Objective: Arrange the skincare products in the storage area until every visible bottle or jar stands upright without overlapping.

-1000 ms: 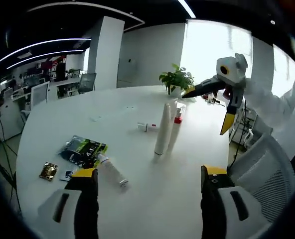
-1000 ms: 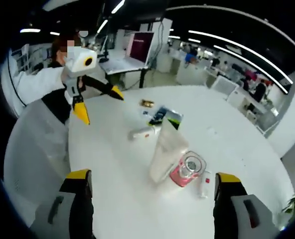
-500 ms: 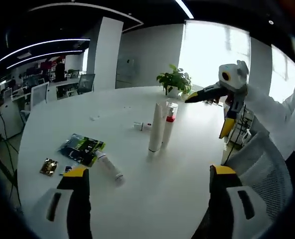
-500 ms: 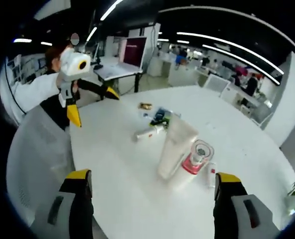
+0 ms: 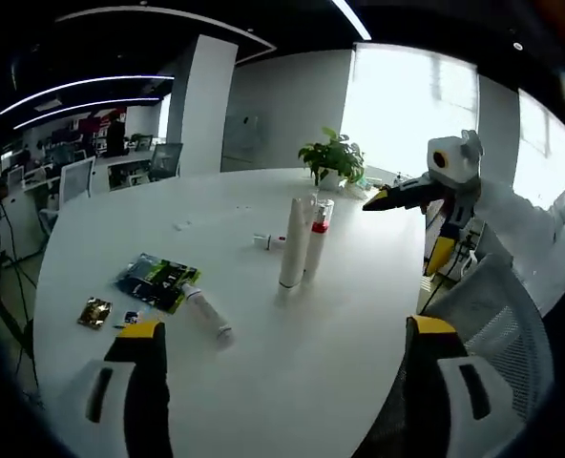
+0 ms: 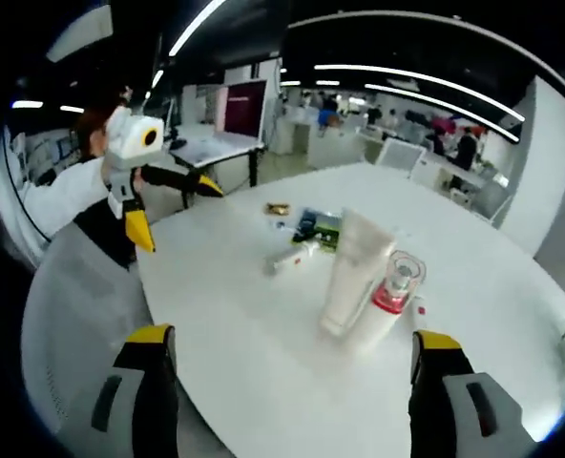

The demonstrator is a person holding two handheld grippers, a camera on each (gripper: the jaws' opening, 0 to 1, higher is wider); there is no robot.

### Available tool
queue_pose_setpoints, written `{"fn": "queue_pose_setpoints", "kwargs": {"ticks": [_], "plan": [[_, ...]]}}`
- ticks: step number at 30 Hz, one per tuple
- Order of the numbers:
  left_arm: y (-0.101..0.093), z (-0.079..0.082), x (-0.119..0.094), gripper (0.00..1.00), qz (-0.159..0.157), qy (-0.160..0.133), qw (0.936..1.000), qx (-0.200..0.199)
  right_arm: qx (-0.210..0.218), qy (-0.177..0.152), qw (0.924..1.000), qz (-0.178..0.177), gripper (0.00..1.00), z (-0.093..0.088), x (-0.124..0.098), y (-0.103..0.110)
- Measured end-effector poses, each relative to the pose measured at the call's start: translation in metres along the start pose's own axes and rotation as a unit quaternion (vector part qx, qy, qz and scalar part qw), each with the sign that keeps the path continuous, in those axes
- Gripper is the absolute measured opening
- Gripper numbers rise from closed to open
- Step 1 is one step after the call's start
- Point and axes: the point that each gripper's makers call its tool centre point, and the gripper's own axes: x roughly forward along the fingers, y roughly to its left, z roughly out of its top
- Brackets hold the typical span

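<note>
Both grippers hang wide open over the white table (image 5: 292, 372), left gripper (image 5: 287, 329) and right gripper (image 6: 287, 334) holding nothing. The white tube (image 5: 291, 243) and the red-collared bottle (image 5: 317, 239) stand upright, touching; another tube (image 5: 206, 312) lies flat near the green packet (image 5: 156, 281).

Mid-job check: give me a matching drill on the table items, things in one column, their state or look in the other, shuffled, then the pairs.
Column one:
1. tall white tube
2. red-collared bottle
3. white tube by the pouch
4. green and black pouch

Column two:
A. lying flat, printed pack
B. upright, clear cap on top
C. lying on its side, away from the standing pair
D. upright, plain white, tallest

Pairs: 1-D, 2-B, 3-C, 4-A
</note>
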Motion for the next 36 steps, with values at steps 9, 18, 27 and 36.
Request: {"fn": "queue_pose_setpoints", "kwargs": {"ticks": [9,18,27,36], "plan": [[-0.007,-0.006,-0.001,0.99,-0.009,0.003,1.0,0.0,0.003,0.005,0.9998,-0.02,1.0,-0.002,-0.002,0.006],[-0.003,-0.007,-0.002,0.99,-0.014,-0.003,0.9999,-0.002,0.01,0.017,0.9993,-0.031,1.0,-0.01,-0.004,0.011],[-0.003,-0.006,0.003,0.99,-0.004,-0.005,1.0,-0.004,-0.004,0.013,0.9997,-0.021,1.0,-0.012,-0.002,0.002],[-0.006,0.002,0.011,0.99,0.024,-0.016,0.9996,-0.004,-0.031,0.016,0.9993,-0.01,1.0,-0.021,-0.005,-0.012]]}}
